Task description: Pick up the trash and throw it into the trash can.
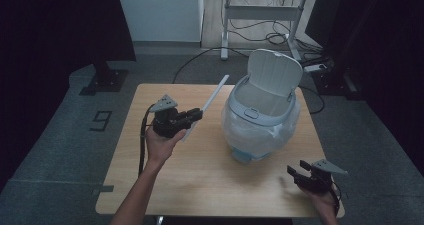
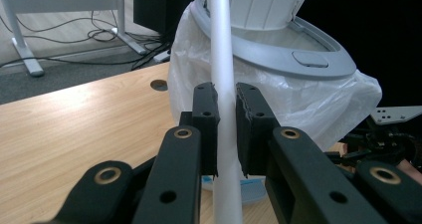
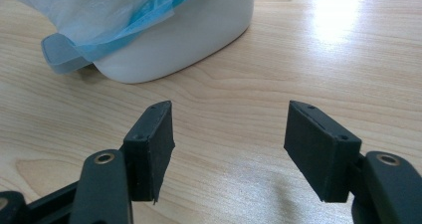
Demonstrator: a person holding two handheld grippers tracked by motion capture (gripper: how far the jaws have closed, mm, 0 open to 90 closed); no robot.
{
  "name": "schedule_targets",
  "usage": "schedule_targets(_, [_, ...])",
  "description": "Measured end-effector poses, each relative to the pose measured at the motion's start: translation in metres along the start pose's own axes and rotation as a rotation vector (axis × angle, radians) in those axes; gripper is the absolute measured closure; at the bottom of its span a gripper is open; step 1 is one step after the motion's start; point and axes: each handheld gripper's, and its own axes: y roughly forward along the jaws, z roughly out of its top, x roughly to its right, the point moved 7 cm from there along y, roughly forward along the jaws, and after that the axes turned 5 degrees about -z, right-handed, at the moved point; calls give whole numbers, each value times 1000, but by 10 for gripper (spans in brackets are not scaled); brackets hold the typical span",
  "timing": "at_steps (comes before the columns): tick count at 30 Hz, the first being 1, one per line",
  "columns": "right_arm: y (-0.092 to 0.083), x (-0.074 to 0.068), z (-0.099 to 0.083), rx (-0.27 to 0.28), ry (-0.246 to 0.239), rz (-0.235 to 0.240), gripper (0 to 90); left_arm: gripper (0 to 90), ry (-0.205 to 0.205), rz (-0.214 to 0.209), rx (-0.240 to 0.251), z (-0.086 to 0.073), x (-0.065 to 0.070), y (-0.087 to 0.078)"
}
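Showing floor marking "9" [image 1: 102,119]

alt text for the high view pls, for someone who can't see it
A person at a wooden table holds a long white stick clamped in the left gripper, angled up toward a white bin with its lid flipped open and a clear plastic liner draped over its rim. The right gripper rests open near the table's front right corner.
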Motion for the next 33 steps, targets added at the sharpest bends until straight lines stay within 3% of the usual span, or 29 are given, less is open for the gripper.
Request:
schedule_targets(26, [2,-1,-2,-14,-8,0,354,802,24,-27,4,24,12,14])
schedule_targets(33, [2,-1,-3,-16,-10,0,354,802,6,-44,10,27,11,19])
